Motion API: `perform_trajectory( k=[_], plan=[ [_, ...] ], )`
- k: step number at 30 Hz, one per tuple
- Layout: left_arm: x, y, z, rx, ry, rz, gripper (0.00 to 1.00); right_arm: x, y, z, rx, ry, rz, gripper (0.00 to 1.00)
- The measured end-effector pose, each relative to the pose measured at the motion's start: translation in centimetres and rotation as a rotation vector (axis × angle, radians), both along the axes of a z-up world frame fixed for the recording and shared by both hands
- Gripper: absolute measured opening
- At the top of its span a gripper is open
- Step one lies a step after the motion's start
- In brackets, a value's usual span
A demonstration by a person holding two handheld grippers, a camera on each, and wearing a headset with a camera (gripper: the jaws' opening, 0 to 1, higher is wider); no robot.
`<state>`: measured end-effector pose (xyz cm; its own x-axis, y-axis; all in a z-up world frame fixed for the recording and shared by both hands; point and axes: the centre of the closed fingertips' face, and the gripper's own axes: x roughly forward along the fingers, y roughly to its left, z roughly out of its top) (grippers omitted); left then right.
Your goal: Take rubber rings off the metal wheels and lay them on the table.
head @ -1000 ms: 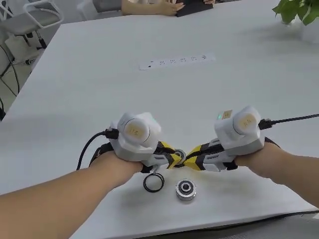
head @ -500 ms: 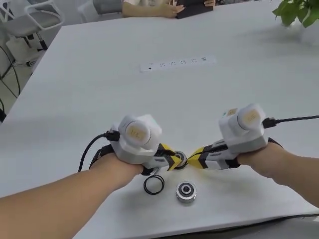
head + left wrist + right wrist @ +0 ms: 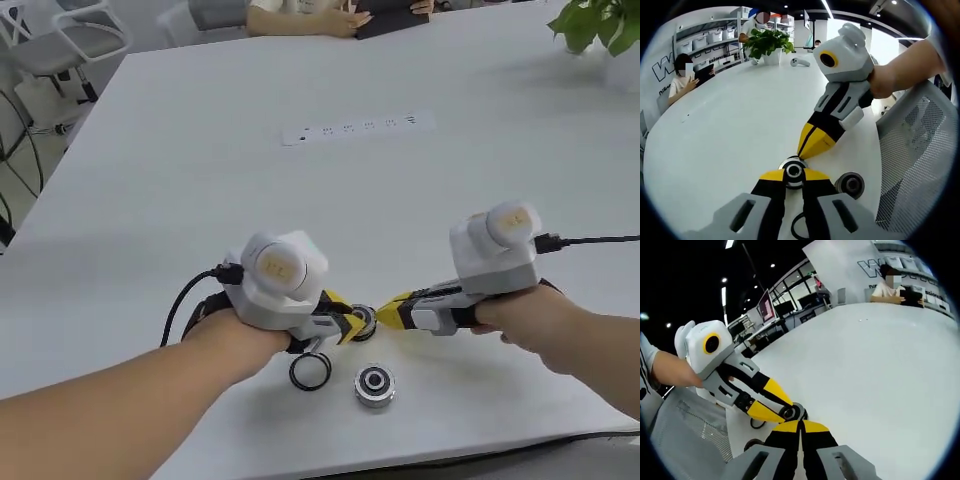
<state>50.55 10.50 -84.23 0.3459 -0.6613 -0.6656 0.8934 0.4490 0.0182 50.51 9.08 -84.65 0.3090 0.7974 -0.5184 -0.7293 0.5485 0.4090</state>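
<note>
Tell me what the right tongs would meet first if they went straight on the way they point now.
The metal wheel clamped in the left tongs. The right tongs, shut, point at it, tips close to or touching its rim; which, I cannot tell.
</note>
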Motion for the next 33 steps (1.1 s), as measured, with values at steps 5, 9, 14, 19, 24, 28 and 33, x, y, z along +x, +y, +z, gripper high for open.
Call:
perform_trajectory(
  k=[5, 9, 14, 19, 24, 28, 33],
  plan=[
    [0.0, 0.0, 0.0, 0.001, -0.003, 0.003, 0.07, -0.1, 0.1, 0.1, 0.006, -0.002, 0.000, 0.00],
    [0.0, 0.0, 0.0, 0.002, -0.005, 0.004, 0.07, -0.1, 0.2, 0.2, 0.011, 0.004, -0.002, 0.00],
    [0.0, -0.1, 0.0, 0.002, -0.006, 0.004, 0.07, -0.3, 0.4, 0.4, 0.008, -0.010, 0.014, 0.00],
    [0.0, 0.0, 0.0, 0.002, -0.008, 0.005, 0.07, -0.6, 0.8, 0.5, 0.013, -0.014, 0.027, 0.00],
    [-0.1, 0.0, 0.0, -0.001, -0.009, 0.006, 0.07, -0.9, 1.1, 0.7, 0.022, -0.011, 0.032, 0.00],
    [-0.2, 0.0, 0.0, -0.001, -0.008, 0.006, 0.07, -1.5, 1.8, 1.1, 0.022, -0.024, 0.055, 0.00],
    [-0.2, 0.0, 0.0, -0.004, -0.007, 0.006, 0.07, -1.5, 2.1, 1.8, 0.064, -0.026, 0.060, 0.00]
  ],
)
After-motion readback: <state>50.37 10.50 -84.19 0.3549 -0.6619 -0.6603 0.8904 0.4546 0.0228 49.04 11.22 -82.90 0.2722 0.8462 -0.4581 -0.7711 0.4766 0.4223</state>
